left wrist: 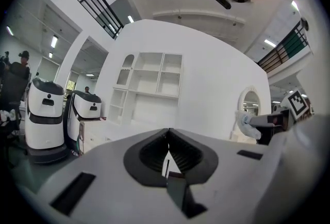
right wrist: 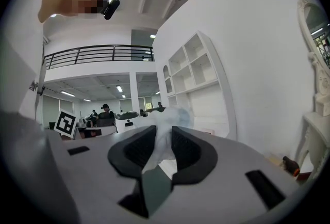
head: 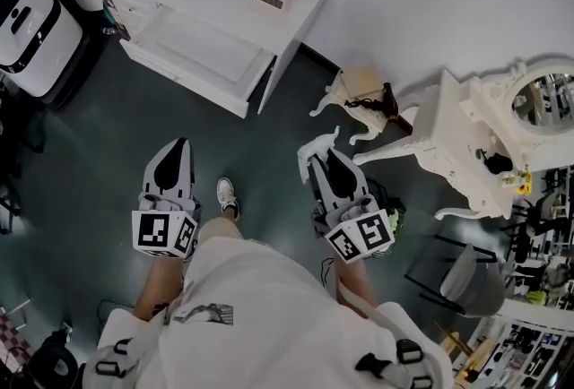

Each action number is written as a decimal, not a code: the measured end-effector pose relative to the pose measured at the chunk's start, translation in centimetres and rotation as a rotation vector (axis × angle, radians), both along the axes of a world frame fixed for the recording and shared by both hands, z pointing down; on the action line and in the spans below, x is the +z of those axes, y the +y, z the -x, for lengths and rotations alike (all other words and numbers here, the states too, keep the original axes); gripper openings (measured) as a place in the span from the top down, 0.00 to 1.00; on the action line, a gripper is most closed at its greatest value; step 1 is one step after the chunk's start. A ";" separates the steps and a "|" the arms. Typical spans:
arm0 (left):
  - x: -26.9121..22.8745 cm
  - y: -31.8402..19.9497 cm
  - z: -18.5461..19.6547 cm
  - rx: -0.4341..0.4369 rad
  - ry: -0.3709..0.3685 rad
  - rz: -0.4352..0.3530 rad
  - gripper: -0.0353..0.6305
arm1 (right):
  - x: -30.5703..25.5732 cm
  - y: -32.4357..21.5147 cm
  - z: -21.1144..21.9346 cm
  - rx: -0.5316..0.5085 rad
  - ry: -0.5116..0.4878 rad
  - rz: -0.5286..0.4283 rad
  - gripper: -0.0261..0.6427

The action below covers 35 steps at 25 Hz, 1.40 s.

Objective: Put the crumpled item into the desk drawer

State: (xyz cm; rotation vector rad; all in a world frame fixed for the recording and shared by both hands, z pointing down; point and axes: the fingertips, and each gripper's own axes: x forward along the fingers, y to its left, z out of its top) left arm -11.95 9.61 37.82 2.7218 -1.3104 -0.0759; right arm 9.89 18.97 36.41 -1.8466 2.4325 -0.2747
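The wad (right wrist: 166, 125) is pinched between the jaws of the right gripper (right wrist: 160, 140) and bulges out past their tips. The grip looks soft, since the paper squashes easily. The step in hand seems to be the carry, so the pinch should be held firm and the tool level. The tips should come right over the drawer's well before the jaws let go, or a light wad may drift onto the rim. The drawer (head: 199, 47) stands pulled open, ahead and to the left of this tool and well apart from it. The left gripper (left wrist: 168, 138) hangs alongside, its jaws together on nothing.
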 end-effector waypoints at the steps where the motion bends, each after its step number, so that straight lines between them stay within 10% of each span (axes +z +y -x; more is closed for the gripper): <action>1: -0.1 -1.9 -0.2 0.006 0.003 0.000 0.92 | -0.3 -1.7 0.1 0.000 0.010 0.004 0.80; 12: 0.0 -17.2 -0.3 0.040 0.056 0.025 0.92 | -2.2 -16.3 1.3 0.012 0.070 0.023 0.80; 35: -1.5 -26.0 -4.6 -0.169 0.001 0.010 0.92 | 0.1 -31.5 -2.7 -0.252 0.012 0.020 0.80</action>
